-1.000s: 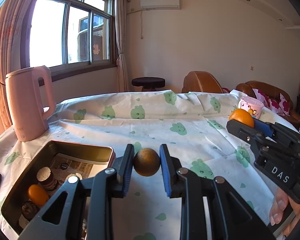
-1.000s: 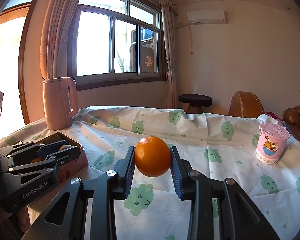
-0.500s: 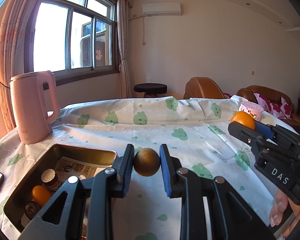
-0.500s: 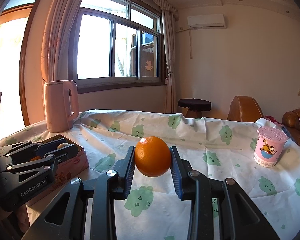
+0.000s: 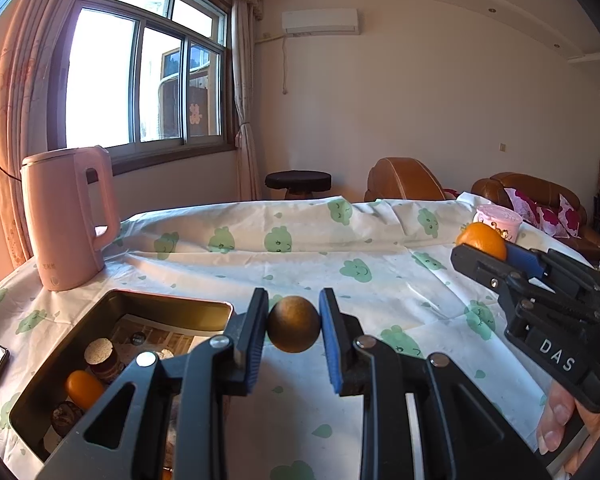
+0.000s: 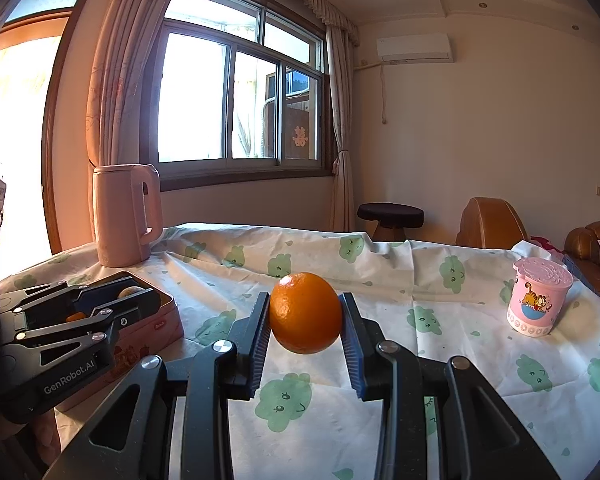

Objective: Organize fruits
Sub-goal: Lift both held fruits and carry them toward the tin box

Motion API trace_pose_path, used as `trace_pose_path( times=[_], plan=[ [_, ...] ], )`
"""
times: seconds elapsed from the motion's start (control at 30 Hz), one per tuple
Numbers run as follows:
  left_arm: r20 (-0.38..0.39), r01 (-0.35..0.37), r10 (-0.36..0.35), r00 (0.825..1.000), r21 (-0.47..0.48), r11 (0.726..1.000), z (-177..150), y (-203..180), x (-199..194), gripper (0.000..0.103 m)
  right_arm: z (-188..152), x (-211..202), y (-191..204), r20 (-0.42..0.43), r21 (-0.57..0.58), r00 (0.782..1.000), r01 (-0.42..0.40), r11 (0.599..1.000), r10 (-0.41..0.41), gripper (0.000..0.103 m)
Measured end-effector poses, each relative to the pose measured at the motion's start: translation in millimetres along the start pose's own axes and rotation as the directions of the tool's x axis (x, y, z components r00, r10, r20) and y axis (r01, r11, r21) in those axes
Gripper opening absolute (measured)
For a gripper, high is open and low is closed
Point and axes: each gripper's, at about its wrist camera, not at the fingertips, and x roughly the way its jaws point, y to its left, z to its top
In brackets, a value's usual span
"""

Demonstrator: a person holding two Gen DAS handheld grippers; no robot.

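The left tool point(image 5: 293, 325) pinches a brown fruit point(image 5: 294, 324) in the air just right of the tin point(image 5: 172, 307) on the desk point(image 5: 340, 256), while the right tool point(image 6: 305, 314) pinches an orange point(image 6: 305, 312) above the cloth, well left of the pink cup point(image 6: 538, 300).
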Motion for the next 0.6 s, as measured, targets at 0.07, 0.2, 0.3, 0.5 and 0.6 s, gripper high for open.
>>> trace_pose_path(
  times=[0.07,0.2,0.3,0.5,0.6],
  plan=[
    [-0.001,0.003,-0.003,1.0,0.0,1.0,0,0,-1,0.028,0,1,1,-0.004,-0.003,1.0,0.0,1.0,0.0,0.035],
    [-0.003,0.004,-0.004,1.0,0.004,1.0,-3,2,-8,0.028,0,1,7,-0.015,-0.007,1.0,-0.017,1.0,0.017,0.035],
    [0.001,0.002,-0.002,1.0,0.009,1.0,-5,5,-15,0.028,0,3,15,-0.029,-0.011,0.999,-0.039,0.999,0.038,0.035],
    [-0.005,-0.018,0.018,1.0,-0.01,1.0,-9,25,-27,0.028,6,8,41,-0.043,-0.028,0.994,-0.101,0.995,0.099,0.035],
    [-0.007,-0.039,0.039,0.999,-0.025,0.999,-9,39,-32,0.028,12,11,56,-0.045,-0.043,0.99,-0.133,0.99,0.132,0.035]
  ],
)
